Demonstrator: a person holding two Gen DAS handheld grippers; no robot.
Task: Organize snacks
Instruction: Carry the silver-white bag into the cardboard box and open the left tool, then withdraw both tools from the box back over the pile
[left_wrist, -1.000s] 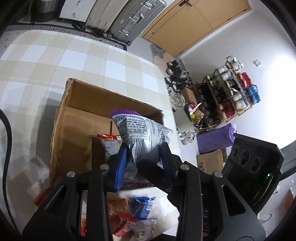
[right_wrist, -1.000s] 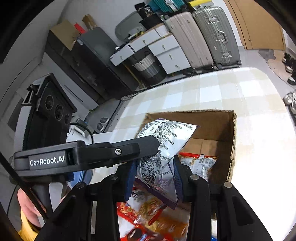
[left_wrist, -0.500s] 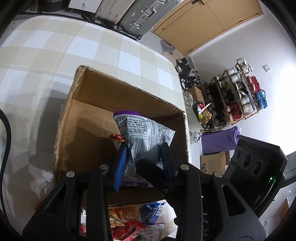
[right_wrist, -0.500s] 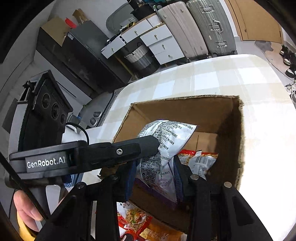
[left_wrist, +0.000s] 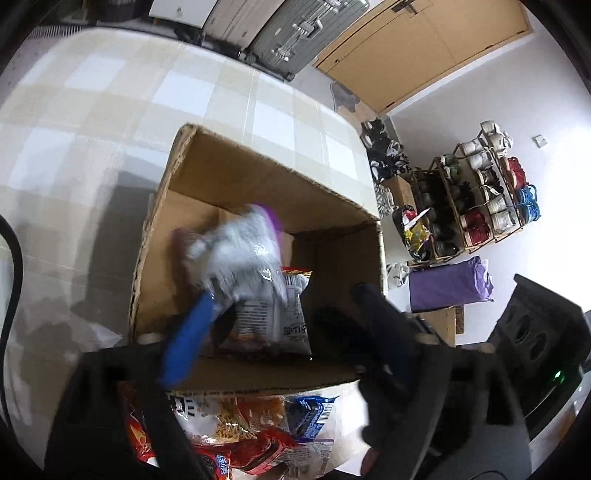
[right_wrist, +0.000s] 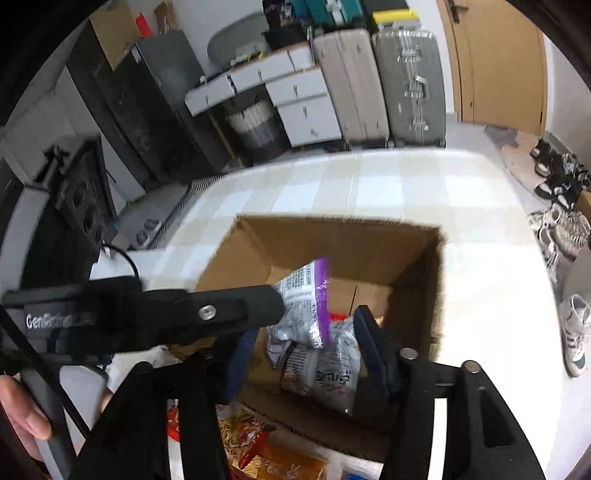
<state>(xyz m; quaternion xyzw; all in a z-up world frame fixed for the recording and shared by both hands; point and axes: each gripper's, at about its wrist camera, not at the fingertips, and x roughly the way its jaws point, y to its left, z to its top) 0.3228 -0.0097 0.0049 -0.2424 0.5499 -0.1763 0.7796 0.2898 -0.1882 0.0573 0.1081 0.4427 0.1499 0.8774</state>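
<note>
- Left wrist view: the left gripper (left_wrist: 284, 314) hangs over an open cardboard box (left_wrist: 236, 177) on a pale checked tablecloth (left_wrist: 110, 110), its jaws opening wide; the blue-padded finger on the left and the dark finger on the right are both smeared by motion.
- A silver snack bag with a purple edge (left_wrist: 240, 251) sits between the spread fingers, blurred to a grey smudge, so whether it still touches the blue pad cannot be told; it is inside the box's walls.
- Beneath it in the box lies a second silver packet with red trim (left_wrist: 284, 317), crinkled foil, its print too small to read.
- A heap of loose snack packets (left_wrist: 251, 432) in red, orange and blue lies on the table just outside the box's near wall, partly cut off by the gripper's black frame.
- Beyond the table stand grey hard-shell suitcases (left_wrist: 295, 33) and a wire shoe rack (left_wrist: 480, 195).
- Right wrist view: the right gripper (right_wrist: 303, 339) points into the same corrugated box (right_wrist: 332, 236), its jaws opening, with the purple-edged bag (right_wrist: 306, 306) in the gap and no pad seen pressing on it.
- The left gripper's black arm crosses the frame and hides the bag's left side.
- A hand (right_wrist: 22, 410) is cropped at the lower left edge.
- The box's rim is blurred.
</note>
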